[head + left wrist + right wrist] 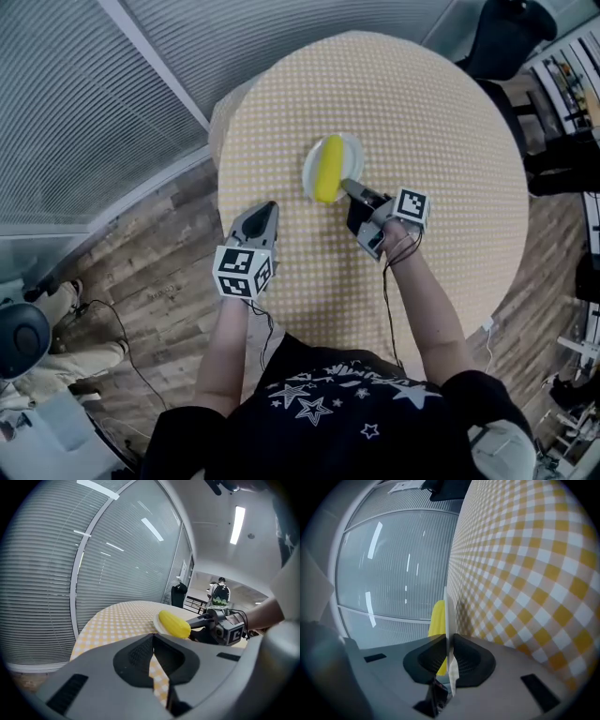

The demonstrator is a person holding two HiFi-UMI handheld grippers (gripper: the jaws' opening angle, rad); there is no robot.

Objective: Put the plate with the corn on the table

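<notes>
A white plate (349,155) carrying a yellow corn cob (328,169) is near the middle of the round table (441,122) with its yellow checked cloth. My right gripper (349,186) is shut on the plate's near rim. In the right gripper view the rim (446,616) runs edge-on between the jaws of the right gripper (447,641), with the corn (436,618) behind it and the plate's shadow on the cloth. I cannot tell whether the plate touches the cloth. My left gripper (269,208) hovers shut and empty left of the plate. The left gripper view shows the left gripper (153,640), the corn (174,624) and the right gripper (206,620).
The table's left edge (222,159) lies just beyond my left gripper, with wood floor (141,272) below. A glass wall with blinds (84,103) stands at the left. A black chair (506,33) sits at the table's far side. Someone's shoes (56,300) are at the far left.
</notes>
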